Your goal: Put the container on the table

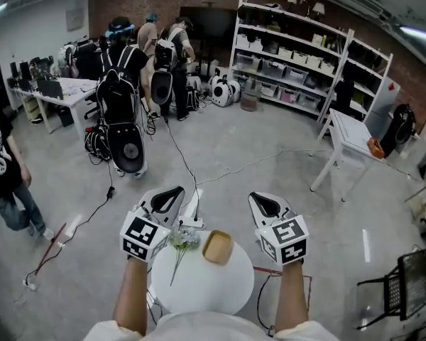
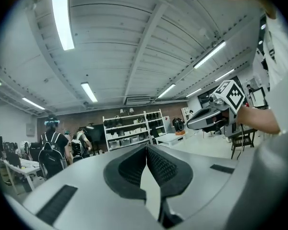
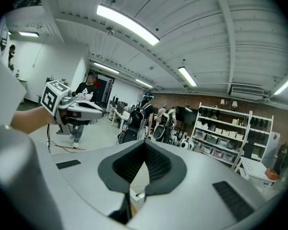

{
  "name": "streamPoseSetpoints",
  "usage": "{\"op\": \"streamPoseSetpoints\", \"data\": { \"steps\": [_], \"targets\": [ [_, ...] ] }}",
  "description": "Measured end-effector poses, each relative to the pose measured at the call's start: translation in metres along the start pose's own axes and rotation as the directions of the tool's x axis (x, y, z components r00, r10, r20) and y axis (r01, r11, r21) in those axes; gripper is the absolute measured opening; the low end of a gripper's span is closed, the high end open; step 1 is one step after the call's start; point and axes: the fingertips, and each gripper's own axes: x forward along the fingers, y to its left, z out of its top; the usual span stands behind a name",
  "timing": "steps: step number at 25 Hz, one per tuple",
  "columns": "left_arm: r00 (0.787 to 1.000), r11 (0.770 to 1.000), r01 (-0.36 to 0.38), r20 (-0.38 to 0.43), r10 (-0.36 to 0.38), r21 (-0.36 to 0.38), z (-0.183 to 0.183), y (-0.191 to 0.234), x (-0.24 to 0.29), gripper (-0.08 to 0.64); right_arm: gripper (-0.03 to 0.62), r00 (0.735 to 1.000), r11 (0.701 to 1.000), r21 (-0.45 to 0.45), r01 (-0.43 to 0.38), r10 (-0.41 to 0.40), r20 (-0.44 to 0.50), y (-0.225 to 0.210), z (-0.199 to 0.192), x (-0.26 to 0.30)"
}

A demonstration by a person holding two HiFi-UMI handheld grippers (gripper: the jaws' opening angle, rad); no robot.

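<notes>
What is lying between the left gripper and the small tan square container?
In the head view, a little bunch of pale flowers with green stems lies on the round white table, between the left gripper and the tan square container.

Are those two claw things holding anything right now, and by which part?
Nothing is held. The left gripper and right gripper both have jaws closed on nothing; the tan container lies on the white table, apart from both.

In the lower centre of the head view, the left forearm [image 1: 132, 295] and right forearm [image 1: 292, 297] reach forward in parallel. The left claw [image 1: 172, 194] and right claw [image 1: 264, 203] are both closed tip to tip, gripping nothing.
</notes>
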Motion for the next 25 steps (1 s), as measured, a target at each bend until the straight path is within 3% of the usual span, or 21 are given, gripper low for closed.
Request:
{"op": "streamPoseSetpoints", "data": {
  "steps": [6,25],
  "targets": [
    [1.0,0.999,0.012,0.01,-0.012,0.038,0.006,-0.01,-0.001,0.02,0.012,1.0,1.0,-0.022,-0.003,0.003,0.022,0.002,0.007,-0.002],
    [1.0,1.0,0.003,-0.004,-0.003,0.03,-0.003,-0.005,-0.004,0.02,0.012,1.0,0.999,-0.04,-0.016,0.017,0.019,0.008,0.006,0.005]
  ]
}}
